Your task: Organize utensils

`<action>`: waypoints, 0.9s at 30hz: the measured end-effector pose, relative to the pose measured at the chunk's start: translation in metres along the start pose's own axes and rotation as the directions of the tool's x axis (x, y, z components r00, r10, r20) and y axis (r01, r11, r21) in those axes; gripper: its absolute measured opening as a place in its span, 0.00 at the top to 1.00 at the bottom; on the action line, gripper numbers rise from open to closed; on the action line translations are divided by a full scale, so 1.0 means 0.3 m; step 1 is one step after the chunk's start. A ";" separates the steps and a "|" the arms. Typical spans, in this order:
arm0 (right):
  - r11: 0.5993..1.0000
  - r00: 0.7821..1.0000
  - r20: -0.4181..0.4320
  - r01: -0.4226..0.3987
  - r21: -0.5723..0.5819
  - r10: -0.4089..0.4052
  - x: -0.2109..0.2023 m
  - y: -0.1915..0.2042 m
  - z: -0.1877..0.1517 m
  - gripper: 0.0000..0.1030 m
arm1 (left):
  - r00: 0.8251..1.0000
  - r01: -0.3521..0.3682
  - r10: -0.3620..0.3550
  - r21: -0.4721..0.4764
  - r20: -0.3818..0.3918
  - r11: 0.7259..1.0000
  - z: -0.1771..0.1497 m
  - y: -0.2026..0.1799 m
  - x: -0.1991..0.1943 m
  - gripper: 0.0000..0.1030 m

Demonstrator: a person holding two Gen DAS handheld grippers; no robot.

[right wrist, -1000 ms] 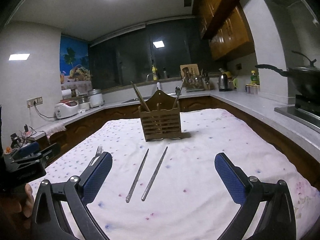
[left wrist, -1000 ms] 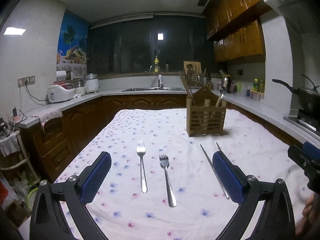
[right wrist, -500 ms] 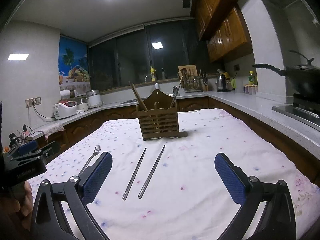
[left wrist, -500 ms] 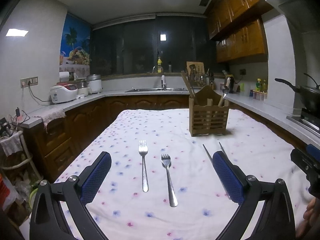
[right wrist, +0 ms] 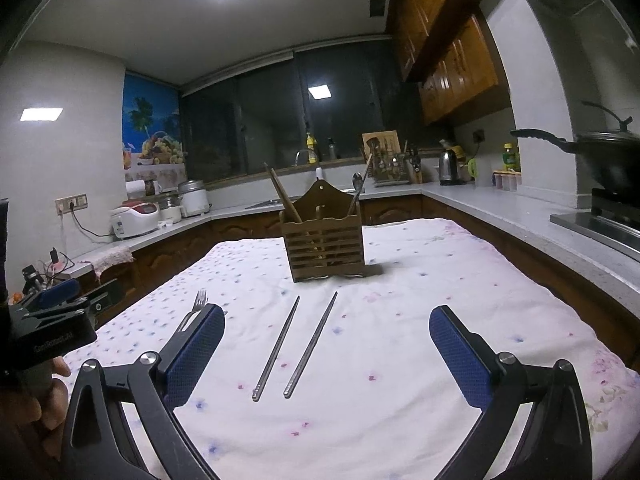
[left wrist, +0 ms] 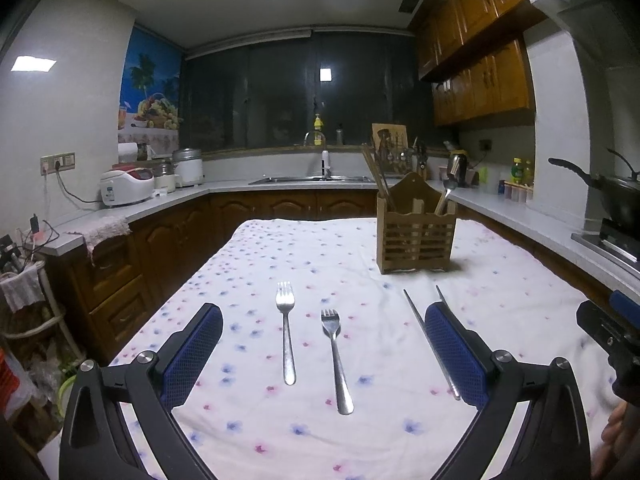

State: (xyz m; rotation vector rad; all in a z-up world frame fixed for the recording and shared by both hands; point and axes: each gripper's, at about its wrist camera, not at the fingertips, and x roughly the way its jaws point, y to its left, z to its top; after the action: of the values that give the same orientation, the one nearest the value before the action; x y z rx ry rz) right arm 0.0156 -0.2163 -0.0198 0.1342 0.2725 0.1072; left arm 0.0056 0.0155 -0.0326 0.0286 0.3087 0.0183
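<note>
Two steel forks lie side by side on the flowered tablecloth, the left fork and the right fork. My left gripper is open and empty, hovering over them. Two metal chopsticks lie in front of my right gripper, which is open and empty; one chopstick also shows in the left wrist view. A wooden utensil holder stands upright at the far right of the table with wooden chopsticks and a spoon in it; it also shows in the right wrist view.
The table is covered by a white cloth with blue and pink flowers. Kitchen counters run around it, with a rice cooker at left, a sink behind and a wok on the stove at right.
Both grippers have drifted slightly, so the holder and utensils sit a little differently in view. Nothing on the table has moved and both grippers stay open.
</note>
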 end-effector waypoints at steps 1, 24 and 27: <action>1.000 1.000 0.000 0.000 -0.001 0.000 0.000 0.001 0.001 0.00 | 1.000 -0.004 0.004 0.000 0.002 1.000 0.001 -0.002 -0.001 0.01; 1.000 1.000 0.008 -0.005 -0.002 0.005 -0.001 0.010 0.009 0.00 | 1.000 -0.013 0.012 0.008 0.009 1.000 -0.005 -0.010 -0.009 0.01; 1.000 1.000 0.007 -0.009 -0.002 0.009 0.001 0.014 0.009 0.00 | 1.000 -0.007 0.007 0.008 0.005 1.000 -0.006 -0.010 -0.011 0.01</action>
State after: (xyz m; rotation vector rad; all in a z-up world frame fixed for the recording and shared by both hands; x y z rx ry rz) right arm 0.0161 -0.2125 -0.0166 0.1336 0.2652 0.1156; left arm 0.0020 0.0126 -0.0334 0.0373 0.3036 0.0241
